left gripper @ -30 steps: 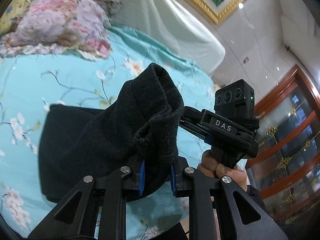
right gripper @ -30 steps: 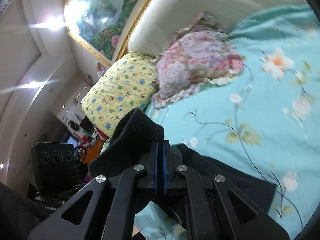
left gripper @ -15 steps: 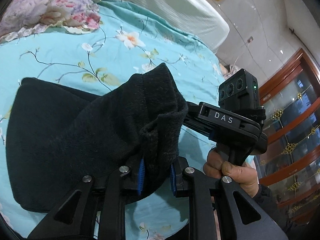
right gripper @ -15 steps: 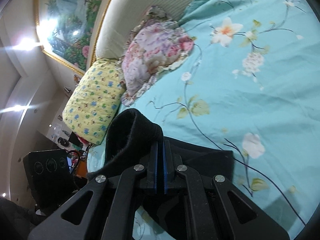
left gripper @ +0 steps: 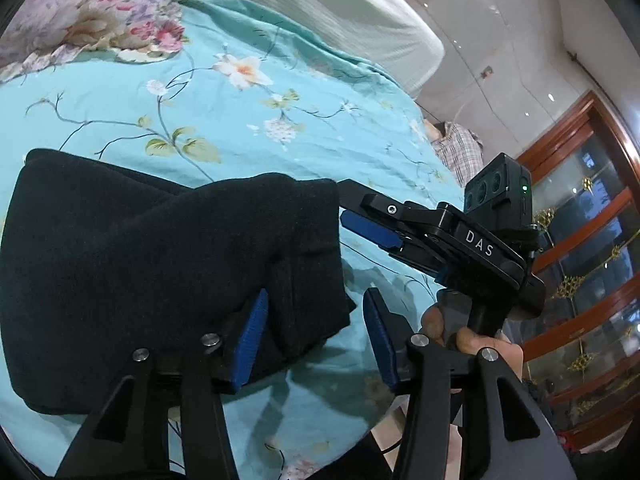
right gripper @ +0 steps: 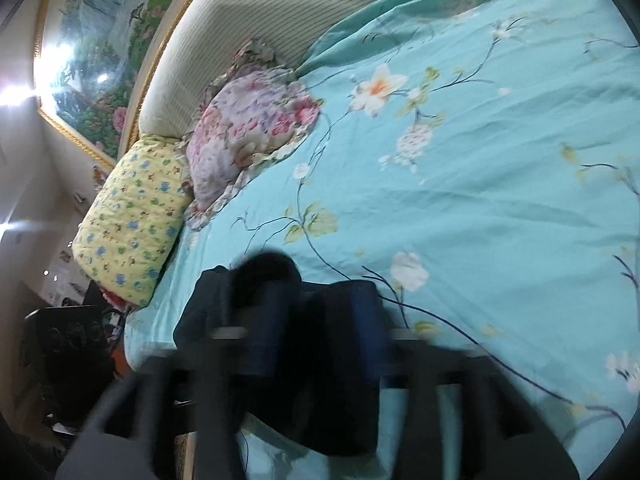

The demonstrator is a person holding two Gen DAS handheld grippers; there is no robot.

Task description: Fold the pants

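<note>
Turquoise bedding printed with pale blossoms and thin branches covers the bed [left gripper: 280,92], backed by a ribbed cream headboard [right gripper: 280,12] and a gilt-framed landscape painting [right gripper: 100,40]. White letters "DAS" show on the right tongs [left gripper: 360,216] body. Black pants [left gripper: 160,264] of fuzzy, fleece-like cloth lie folded in a thick slab on the sheet, one rolled edge uppermost. Both pairs of tongs have just been opening: the left tongs [left gripper: 314,336] stand spread, a corner of the pants loose between the ribbed blue pads [left gripper: 252,332]; the right tongs stand apart beside the fold, though blurred in their own view. A ruffled floral pillow [right gripper: 248,128] and a yellow patterned pillow [right gripper: 132,216] rest by the headboard.
</note>
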